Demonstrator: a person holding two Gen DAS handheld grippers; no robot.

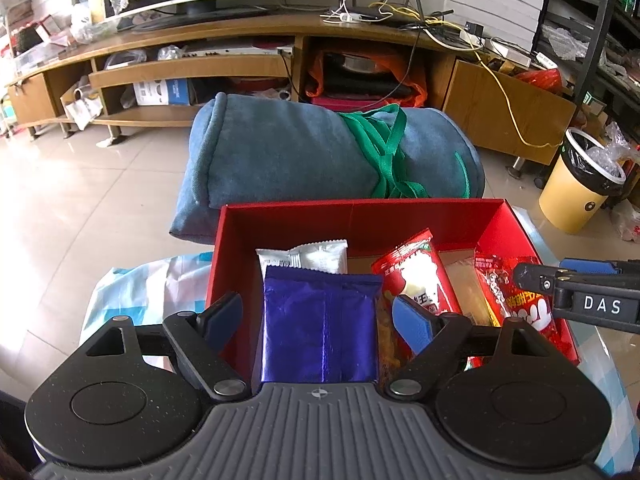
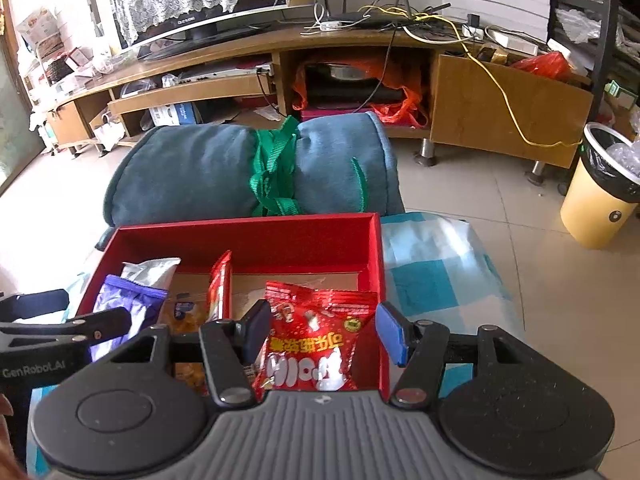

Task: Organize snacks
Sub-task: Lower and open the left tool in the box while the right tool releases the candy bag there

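Note:
A red box (image 1: 360, 216) (image 2: 248, 232) holds several snack packs. In the left wrist view my left gripper (image 1: 320, 320) is open, its fingers either side of a purple foil pack (image 1: 320, 320) standing in the box's left part, not touching it. Behind it is a white pack (image 1: 304, 258); to its right a red tube pack (image 1: 416, 272). In the right wrist view my right gripper (image 2: 324, 332) is open around a red snack bag (image 2: 316, 340) at the box's right end. The purple pack (image 2: 124, 300) shows at the left there. The right gripper (image 1: 576, 292) enters the left view.
The box sits on a blue-and-white checked cloth (image 2: 432, 272). A rolled blue blanket (image 1: 320, 152) tied with green strap lies just behind the box. A wooden TV stand (image 1: 260, 64) runs along the back. A yellow bin (image 1: 580, 184) stands on the tiled floor at right.

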